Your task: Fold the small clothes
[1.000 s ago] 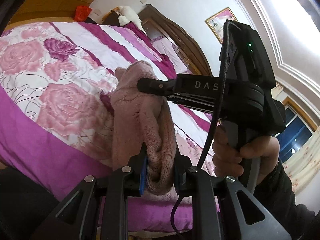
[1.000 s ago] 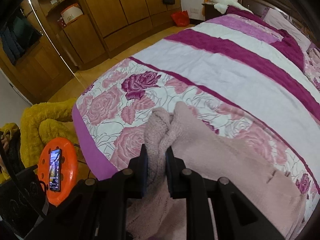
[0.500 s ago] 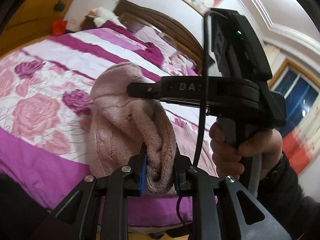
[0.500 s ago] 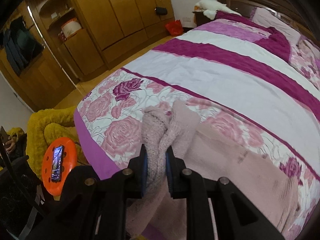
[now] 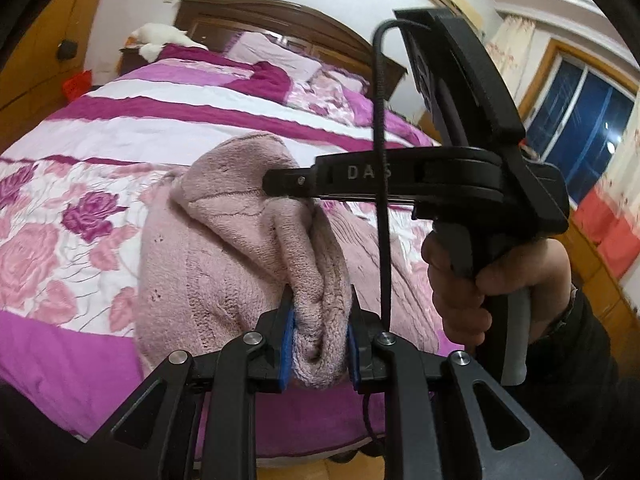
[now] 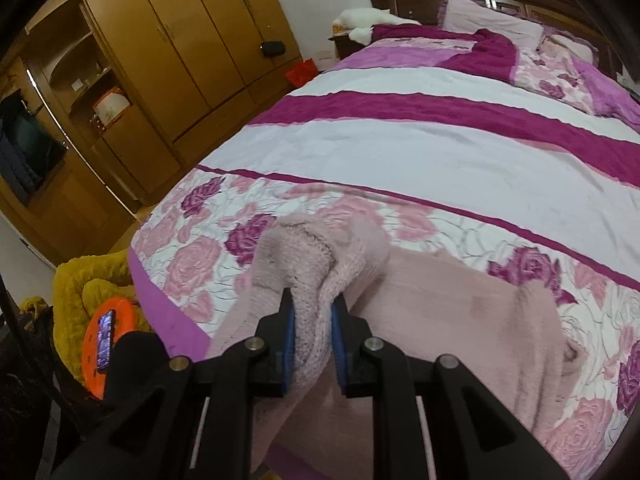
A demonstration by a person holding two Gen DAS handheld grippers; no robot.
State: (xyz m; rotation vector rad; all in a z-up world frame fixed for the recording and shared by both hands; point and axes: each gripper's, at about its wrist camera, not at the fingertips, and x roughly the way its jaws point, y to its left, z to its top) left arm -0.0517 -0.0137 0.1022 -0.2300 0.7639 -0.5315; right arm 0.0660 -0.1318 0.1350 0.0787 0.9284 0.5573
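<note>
A small pale-pink knitted garment (image 5: 224, 248) lies at the near end of the bed, partly lifted. My left gripper (image 5: 318, 336) is shut on a bunched fold of it. In the left wrist view the right gripper (image 5: 280, 181) reaches in from the right and its tip is at the garment's raised upper edge. In the right wrist view my right gripper (image 6: 313, 334) is shut on a knitted edge of the pink garment (image 6: 452, 312), whose body spreads to the right over the bedspread.
The bed (image 6: 420, 152) has a rose-patterned, magenta-striped cover, pillows and a dark headboard (image 5: 280, 28) at the far end. Wooden wardrobes (image 6: 160, 64) stand left. A yellow fluffy seat (image 6: 76, 292) and an orange stool holding a phone (image 6: 105, 334) sit by the bed's near-left corner.
Both grippers have swung towards the head of the bed while holding the garment. The raised pink fold has moved farther onto the bed and more of the garment lies spread out.
</note>
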